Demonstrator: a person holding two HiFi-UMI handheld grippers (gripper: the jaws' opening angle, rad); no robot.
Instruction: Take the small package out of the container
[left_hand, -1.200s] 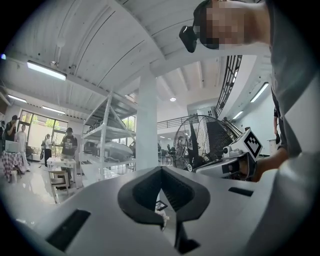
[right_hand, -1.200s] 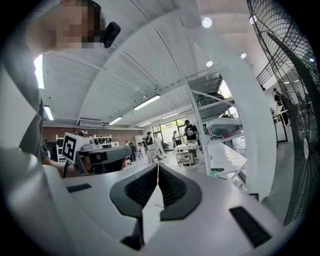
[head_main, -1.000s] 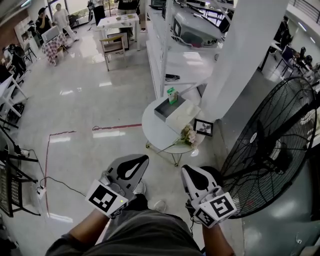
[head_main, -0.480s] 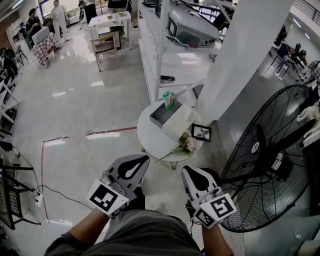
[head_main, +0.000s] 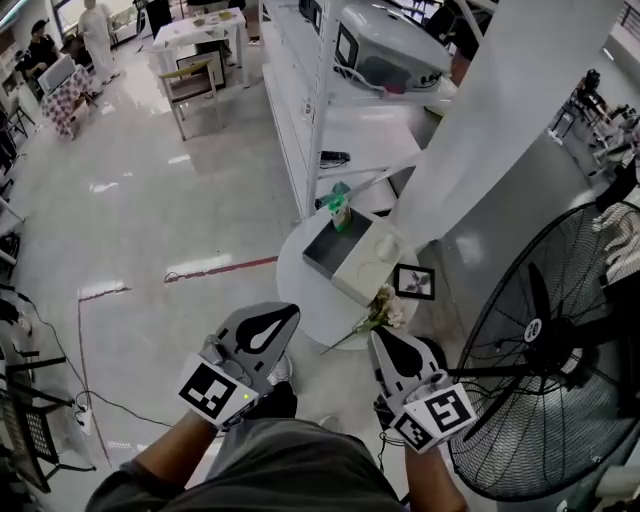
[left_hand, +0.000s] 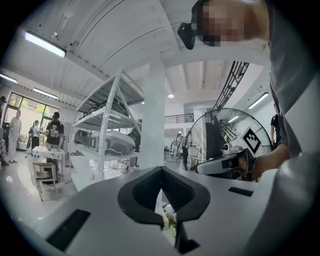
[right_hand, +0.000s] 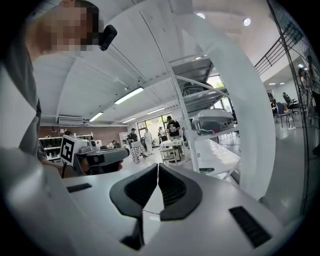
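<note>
A small green package (head_main: 340, 211) stands upright at the far end of a grey open container (head_main: 327, 252) on a round white table (head_main: 300, 290). A white box (head_main: 370, 262) lies against the container's right side. My left gripper (head_main: 289, 313) is held low in front of me, short of the table, shut with nothing in it. My right gripper (head_main: 377, 339) is beside it, shut and empty too. In the left gripper view the jaws (left_hand: 161, 170) meet at the tip, and the right gripper view shows its jaws (right_hand: 158, 168) touching.
A framed picture (head_main: 414, 283) and a flower sprig (head_main: 381, 310) share the table's near right side. A large floor fan (head_main: 550, 350) stands at the right, a white pillar (head_main: 500, 120) behind the table, a white shelf unit (head_main: 340, 90) beyond. Cables (head_main: 85, 340) trail on the left floor.
The view has moved toward the table, which now sits lower and closer to the grippers. Both grippers keep their places in the view, still shut.
</note>
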